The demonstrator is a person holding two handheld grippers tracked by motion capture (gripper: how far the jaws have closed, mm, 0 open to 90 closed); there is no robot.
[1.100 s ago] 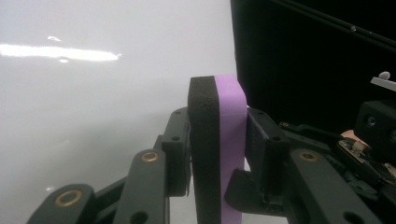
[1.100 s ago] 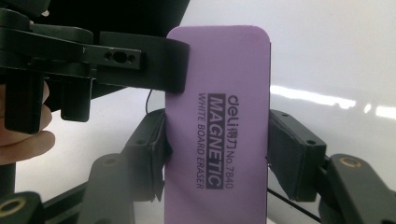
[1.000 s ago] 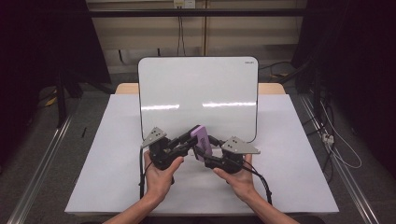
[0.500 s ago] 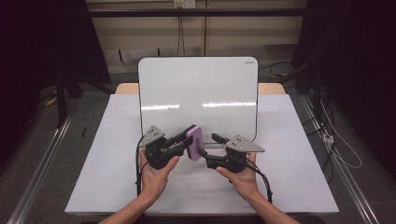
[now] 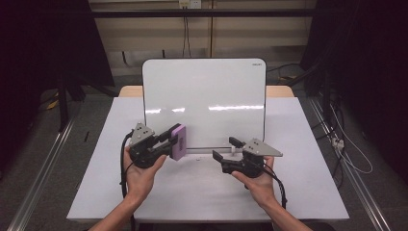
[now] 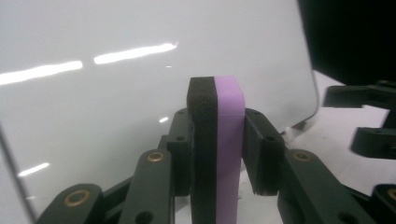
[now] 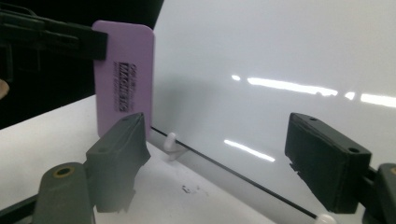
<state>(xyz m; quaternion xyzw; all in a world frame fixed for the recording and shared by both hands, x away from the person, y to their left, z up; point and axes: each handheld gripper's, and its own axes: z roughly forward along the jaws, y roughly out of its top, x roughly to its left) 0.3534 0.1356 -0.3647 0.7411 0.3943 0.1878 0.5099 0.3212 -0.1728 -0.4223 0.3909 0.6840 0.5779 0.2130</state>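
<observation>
The eraser point(image 5: 177, 142) is being held upright just in front of the lower left part of the whiteboard point(image 5: 207, 96), above the table's white cover point(image 5: 298, 187); whether its felt is already touching the board cannot be told. It is being pinched flat-side to flat-side by the left gripper point(image 5: 169, 143), whose jaws are pressed firmly against its two faces. In the left gripper view the eraser point(image 6: 217, 140) is being shown edge-on as a rectangular block in two layers, a black foam pad and a purple backing, with rounded corners; in the right gripper view small black lettering is being shown on the purple face point(image 7: 123, 77).

For the step in hand, judged to be bringing the eraser to the board for wiping, the black pad should be turned square to the glossy surface and laid flat, so that contact is being made across the whole pad and not along an edge. The pinch should be kept tight, as sliding pressure could twist the block out.

The right gripper point(image 5: 227, 150) is being held near the board's lower edge, its jaws spread and having just been opening, with nothing between them.
</observation>
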